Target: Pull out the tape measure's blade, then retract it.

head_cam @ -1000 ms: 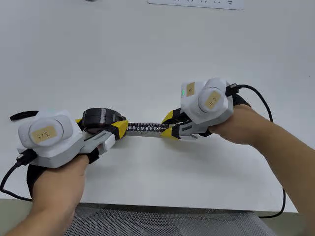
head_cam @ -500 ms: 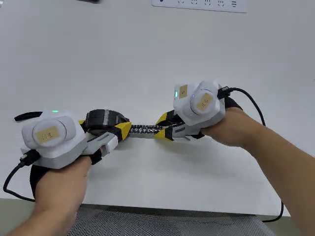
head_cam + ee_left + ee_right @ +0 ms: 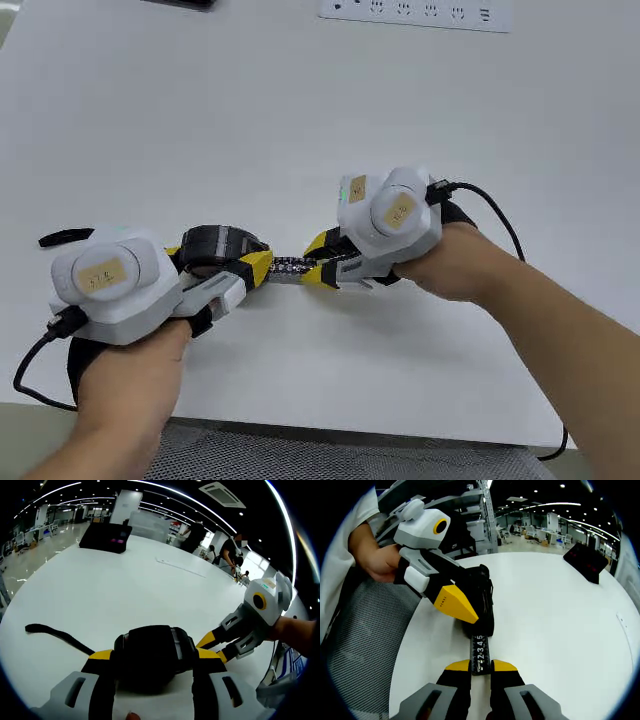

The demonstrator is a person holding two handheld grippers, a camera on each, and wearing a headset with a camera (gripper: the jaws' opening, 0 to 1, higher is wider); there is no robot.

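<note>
Spreading across the head view, the white counter carries everything, with a white power strip lying at its far edge. Near its front edge the two hand-held grippers face each other, each held in one of the person's hands. The left hand-held gripper has its yellow-tipped jaws clamped on the two sides of the black tape measure, which rests on the counter. In the left gripper view the case sits squarely between the jaws. The right hand-held gripper is just beside it, jaws pressed together on the blade. A short run of blade spans the small gap from the case to those jaws, and the right gripper view shows the printed numbers 2 to 5 on it. A thin black strap trails from the case across the counter on the left.
</note>
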